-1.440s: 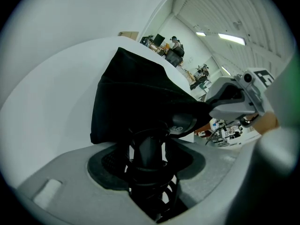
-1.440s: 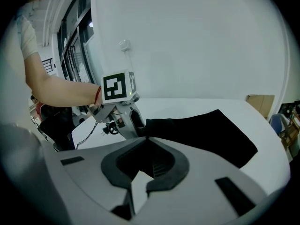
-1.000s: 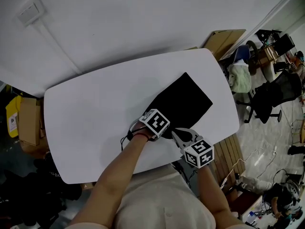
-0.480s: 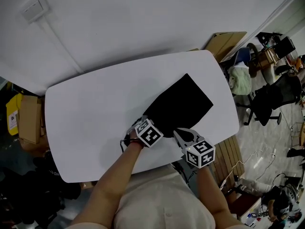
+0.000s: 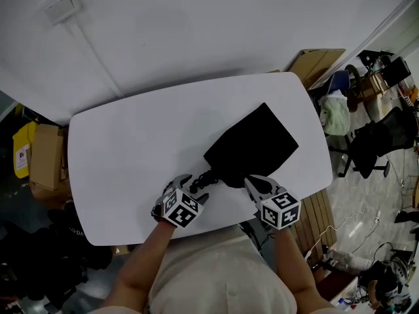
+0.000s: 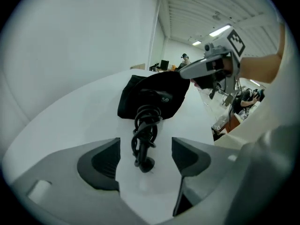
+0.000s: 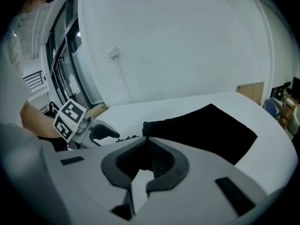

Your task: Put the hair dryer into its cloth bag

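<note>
A black cloth bag (image 5: 255, 142) lies flat on the white tabletop (image 5: 124, 156), closer to the right edge than the left. Its open end points at the near edge. The hair dryer (image 6: 157, 96) sits inside the bag, and only a bit of it shows at the opening. Its black cord (image 5: 201, 178) is wound in a bunch and sticks out of the bag onto the tabletop. The left tool (image 5: 190, 190) is by the near edge with its two jaws spread wide. The plug (image 6: 145, 163) at the end of the cord lies between them, but they do not touch it. The right tool (image 5: 256, 183) is pressed together, pinching the near edge of the bag.
</note>
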A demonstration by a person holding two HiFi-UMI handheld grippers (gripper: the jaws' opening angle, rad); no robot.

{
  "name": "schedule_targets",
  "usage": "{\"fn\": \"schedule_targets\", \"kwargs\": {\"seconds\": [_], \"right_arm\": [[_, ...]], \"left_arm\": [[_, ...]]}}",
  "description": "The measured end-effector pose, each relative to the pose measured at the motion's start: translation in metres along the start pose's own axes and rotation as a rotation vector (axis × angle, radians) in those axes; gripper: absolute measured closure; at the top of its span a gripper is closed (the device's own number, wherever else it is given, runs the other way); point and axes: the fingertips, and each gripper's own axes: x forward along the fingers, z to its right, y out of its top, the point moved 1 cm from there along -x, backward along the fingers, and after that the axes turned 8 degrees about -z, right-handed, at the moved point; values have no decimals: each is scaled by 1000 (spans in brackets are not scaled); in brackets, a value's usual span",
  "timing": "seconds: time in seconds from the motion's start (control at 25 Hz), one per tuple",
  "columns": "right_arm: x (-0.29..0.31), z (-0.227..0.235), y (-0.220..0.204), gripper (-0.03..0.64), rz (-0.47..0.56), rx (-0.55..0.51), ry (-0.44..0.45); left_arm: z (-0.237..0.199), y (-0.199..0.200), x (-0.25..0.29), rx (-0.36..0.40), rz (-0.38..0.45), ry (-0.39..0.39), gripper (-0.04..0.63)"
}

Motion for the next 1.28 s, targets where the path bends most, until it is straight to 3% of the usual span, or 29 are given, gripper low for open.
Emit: {"fn": "schedule_targets", "kwargs": {"seconds": [0.16, 0.32, 0.52, 0.84, 1.0, 1.28], "right_arm": [[0, 0, 0, 592, -4, 4, -1], [1, 1, 1, 592, -2, 18, -3], [1, 0, 2, 592, -2, 26, -6], [1, 1, 2, 592, -2, 31, -8], [1, 0, 5, 592, 5, 33, -5], [1, -3, 8, 592, 11, 33, 2]], "left_arm": [[-1, -11, 4, -20, 77, 69, 262], [-2, -6, 14, 28, 118, 97, 268], [-8, -1, 19, 65, 132, 129, 390], [-6, 1, 14, 65, 116, 70, 411], [1, 29, -8, 92, 144, 59, 415], [13, 77, -23, 69, 197, 17, 419]]}}
